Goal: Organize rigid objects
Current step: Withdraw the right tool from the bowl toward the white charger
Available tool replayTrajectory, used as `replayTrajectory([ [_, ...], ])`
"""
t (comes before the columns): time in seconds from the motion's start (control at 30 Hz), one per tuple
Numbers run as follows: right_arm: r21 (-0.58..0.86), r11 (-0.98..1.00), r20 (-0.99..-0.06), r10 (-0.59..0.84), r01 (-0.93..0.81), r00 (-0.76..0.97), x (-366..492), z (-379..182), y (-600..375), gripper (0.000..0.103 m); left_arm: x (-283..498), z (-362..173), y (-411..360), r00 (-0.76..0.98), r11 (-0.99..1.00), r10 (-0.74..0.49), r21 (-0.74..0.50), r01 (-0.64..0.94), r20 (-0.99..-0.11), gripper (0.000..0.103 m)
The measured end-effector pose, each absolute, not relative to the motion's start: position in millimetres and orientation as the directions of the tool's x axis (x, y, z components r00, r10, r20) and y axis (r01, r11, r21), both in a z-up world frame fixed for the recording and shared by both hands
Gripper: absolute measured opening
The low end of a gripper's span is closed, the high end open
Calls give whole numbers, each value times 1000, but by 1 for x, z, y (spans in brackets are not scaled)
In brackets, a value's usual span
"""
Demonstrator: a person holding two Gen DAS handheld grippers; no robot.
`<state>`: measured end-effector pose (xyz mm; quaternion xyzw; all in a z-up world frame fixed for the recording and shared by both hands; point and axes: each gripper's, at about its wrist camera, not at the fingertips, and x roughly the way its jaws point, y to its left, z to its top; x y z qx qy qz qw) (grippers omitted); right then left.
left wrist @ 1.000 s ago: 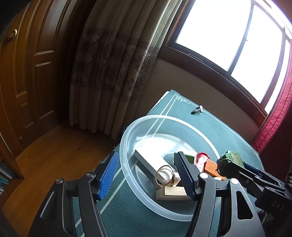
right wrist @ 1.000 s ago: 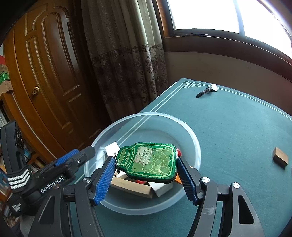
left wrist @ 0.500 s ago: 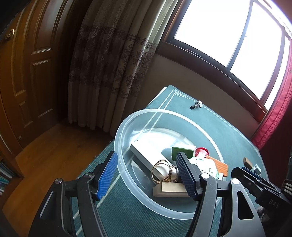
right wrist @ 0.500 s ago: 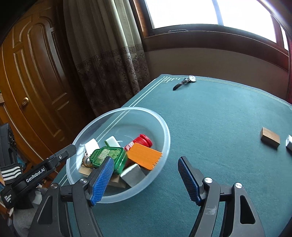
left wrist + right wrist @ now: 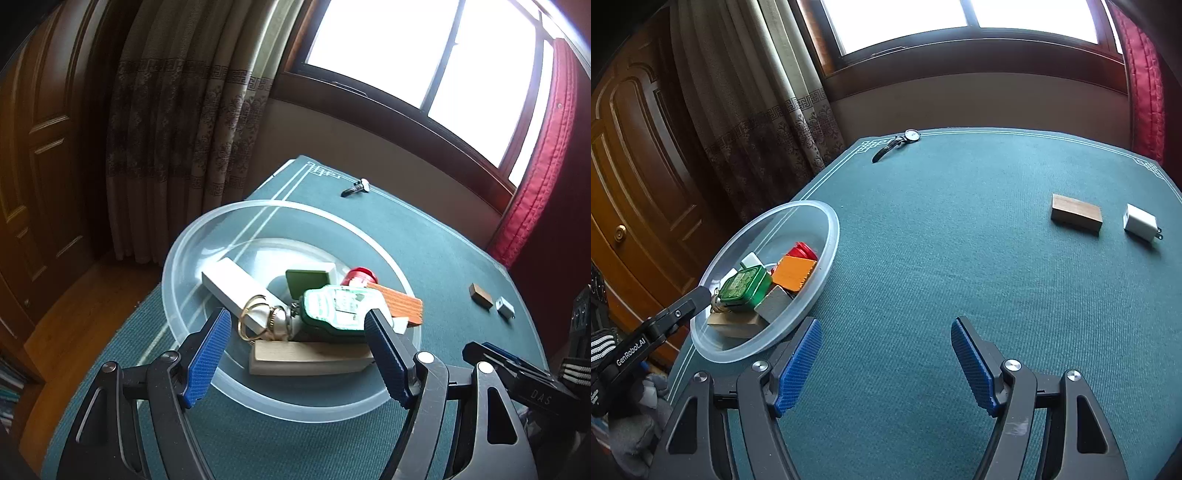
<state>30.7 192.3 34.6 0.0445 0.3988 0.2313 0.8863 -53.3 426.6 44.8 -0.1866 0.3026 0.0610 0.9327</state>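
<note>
On the left of the green table (image 5: 960, 258) sits the clear bowl (image 5: 827, 221); it is already full of hard things; a long white box (image 5: 236, 288), some gold rings (image 5: 255, 317), a green tin (image 5: 340, 306) shaped like a bottle, a red cap (image 5: 360, 275), an orange block (image 5: 397, 304) and a pale wood block (image 5: 306, 358) at the bottom; the green tin lies on top of the pile. The left gripper (image 5: 299, 354) hangs just over the near rim of the bowl; its blue fingers are spread wide and hold nothing.

Moving right, the right gripper (image 5: 886, 354) floats above bare table, just beside the bowl; its fingers are wide apart too, and nothing is between them.

Far back by the window lies a wristwatch (image 5: 897, 142); on the right side rest a brown wood block (image 5: 1076, 212) and, just beside it, a small white charger plug (image 5: 1141, 223); all three are well apart from the bowl.

I think the step now is going to fetch the next thing; the brown block looks like the easy one. The right gripper would need to reach over to it, come down with a finger on each long side, squeeze, then carry it to the bowl and let go gently, so the pile does not spill.
</note>
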Motion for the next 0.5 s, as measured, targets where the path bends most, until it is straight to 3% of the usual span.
replayTrajectory([
  [0.23, 282, 896, -694, 438, -344, 572, 28, 27, 178, 76, -46, 42, 403, 799, 949, -17, -260, -175, -601, 81],
  [0.5, 301, 896, -693, 441, -327, 570, 24, 23, 168, 76, -26, 40, 419, 778, 947, 85, -192, -257, -622, 81],
])
